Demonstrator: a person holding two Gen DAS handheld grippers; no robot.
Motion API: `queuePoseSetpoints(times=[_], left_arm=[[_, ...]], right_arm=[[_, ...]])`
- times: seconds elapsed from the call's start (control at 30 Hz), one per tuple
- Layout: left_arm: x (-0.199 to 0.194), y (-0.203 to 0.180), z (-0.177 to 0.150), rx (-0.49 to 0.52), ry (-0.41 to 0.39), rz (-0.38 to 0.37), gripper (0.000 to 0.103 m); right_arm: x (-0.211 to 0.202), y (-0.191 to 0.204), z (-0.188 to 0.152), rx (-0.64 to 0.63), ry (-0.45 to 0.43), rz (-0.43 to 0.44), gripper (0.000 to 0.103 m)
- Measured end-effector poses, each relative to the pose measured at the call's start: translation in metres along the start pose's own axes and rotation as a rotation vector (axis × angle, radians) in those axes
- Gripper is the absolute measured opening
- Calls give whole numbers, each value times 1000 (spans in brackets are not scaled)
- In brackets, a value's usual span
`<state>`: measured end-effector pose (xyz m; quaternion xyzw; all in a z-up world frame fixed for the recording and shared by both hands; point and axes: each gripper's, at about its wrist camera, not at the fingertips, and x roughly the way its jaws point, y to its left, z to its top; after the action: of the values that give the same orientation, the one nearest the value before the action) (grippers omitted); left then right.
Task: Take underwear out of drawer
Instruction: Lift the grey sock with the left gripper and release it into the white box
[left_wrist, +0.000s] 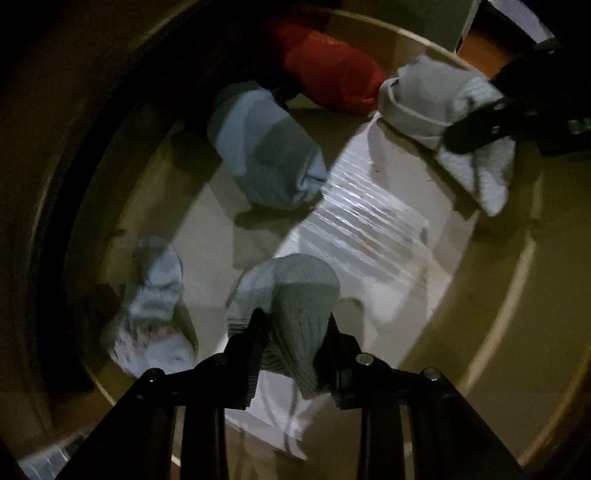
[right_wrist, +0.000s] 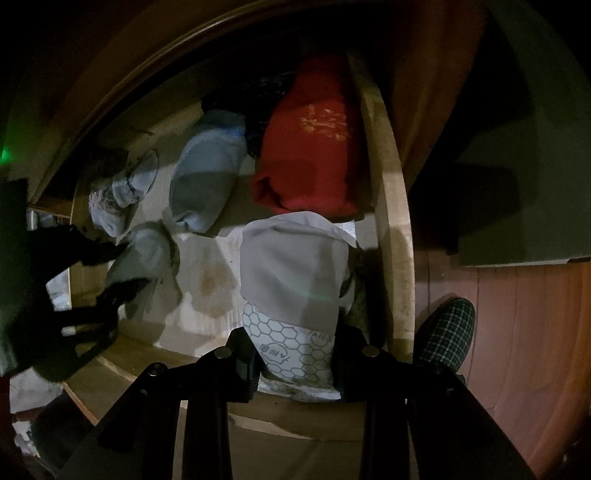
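Both grippers work inside the open drawer (left_wrist: 491, 302), each with a rolled garment between its fingers. The left gripper (left_wrist: 295, 332) points straight down and its fingers are closed on a grey ribbed roll (left_wrist: 291, 295), which sits near the front of the drawer; the blur makes it hard to say whether the roll has left the liner (left_wrist: 369, 229). The right gripper (right_wrist: 295, 354) clamps a grey and white roll (right_wrist: 295, 280) with a honeycomb print, by the drawer's right wall. Three more lie loose: a blue roll (left_wrist: 266, 155), a red roll (left_wrist: 328, 74) and a small pale roll (left_wrist: 151, 306).

The step in hand looks like the lift-out, with both grasps made. Next, each roll must rise clear of the drawer rim without slipping, then be carried outside.
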<state>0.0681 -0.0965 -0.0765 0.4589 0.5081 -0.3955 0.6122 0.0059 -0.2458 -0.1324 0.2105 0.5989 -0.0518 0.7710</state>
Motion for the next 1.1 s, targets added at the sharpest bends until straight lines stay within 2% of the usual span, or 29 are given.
queuePoseSetpoints(times=[0.13,0.2,0.23,0.33,0.47,0.57,0.63,0.83,1.1], left_arm=[[-27,-2,-21,-54,-44,-4,30],[-37,17,-25,-88,-79,9,30],[-37,12,-27,-104,-93,6,30],[-62,13,-45,-184,-165,13,30],[-91,-2,-49,-301,-244,36,30],[-86,-2,-57,-384,-289,53,30],[-99,-5,-65,-417,-304,64,30],[-152,7,-80,-500,-382,84,30],[-216,25,-89,-615,-465,163,30]], right_arm=[[2,6,0,-22,-2,-13,30],[2,10,0,-38,-5,-23,30],[3,11,0,-44,-6,-28,29],[2,14,-1,-66,-13,-37,29],[2,16,0,-81,-24,-31,27],[-2,15,2,-78,-51,-16,27],[-6,14,3,-73,-71,-9,26],[-6,14,2,-86,-73,-38,26],[-3,19,0,-121,-83,-122,26]])
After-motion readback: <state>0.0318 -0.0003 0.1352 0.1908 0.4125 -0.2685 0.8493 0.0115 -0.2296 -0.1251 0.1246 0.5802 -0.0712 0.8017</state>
